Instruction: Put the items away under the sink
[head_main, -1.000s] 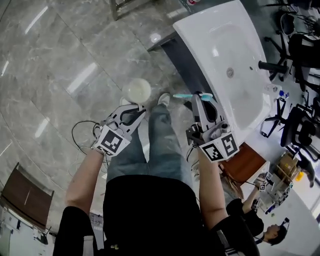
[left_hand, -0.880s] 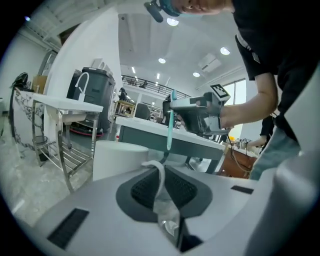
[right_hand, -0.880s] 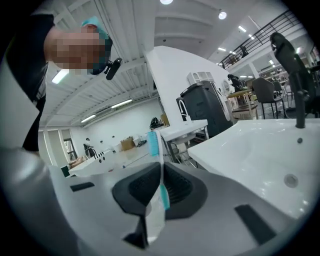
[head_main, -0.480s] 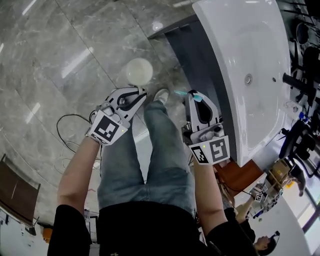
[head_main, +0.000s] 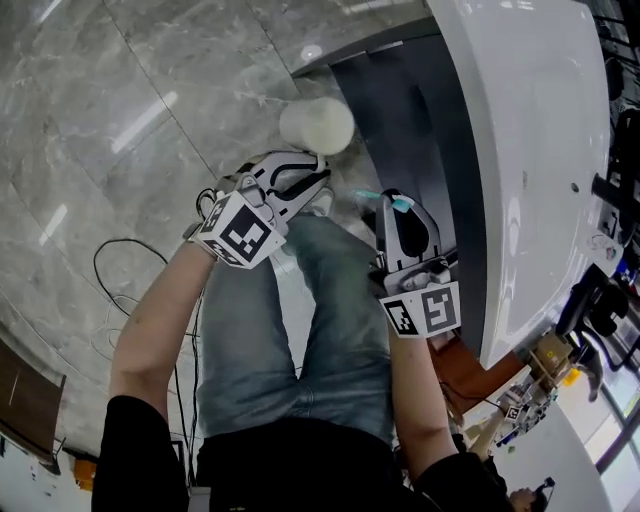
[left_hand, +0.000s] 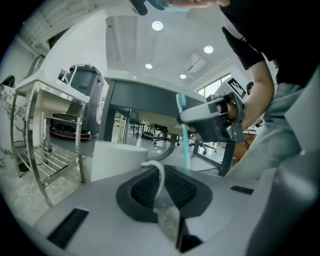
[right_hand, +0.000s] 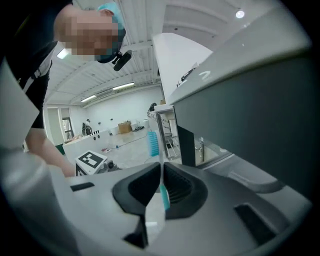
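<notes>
Floor (head_main: 130, 110): grey marble tiles fill the head view from 6 round to 12 o'clock.
Sink (head_main: 540, 150): we see the white basin along the 3 o'clock side.
Dark unit (head_main: 400, 110): directly beneath the sink's edge, at 1 o'clock from both grippers.
Left gripper (head_main: 300, 180): the jaws are nearly together and pinch the thin white handle (left_hand: 159, 175) of the cup.
Right gripper (head_main: 395, 205): the jaws are closed down to a slit on the toothbrush shaft, just beside the dark unit.
Cup (head_main: 317, 125): white, at 1 o'clock from the left gripper and over the floor, near the dark unit's edge. In the left gripper view it stands upright, at 10 o'clock from the jaws.
Toothbrush (head_main: 385, 198): teal and white. In the right gripper view its long axis runs 12 to 6, with the bristle head (right_hand: 152, 142) at 12. In the head view it lies crosswise, roughly 9 to 3 (we cannot tell there which end carries the bristles).
</notes>
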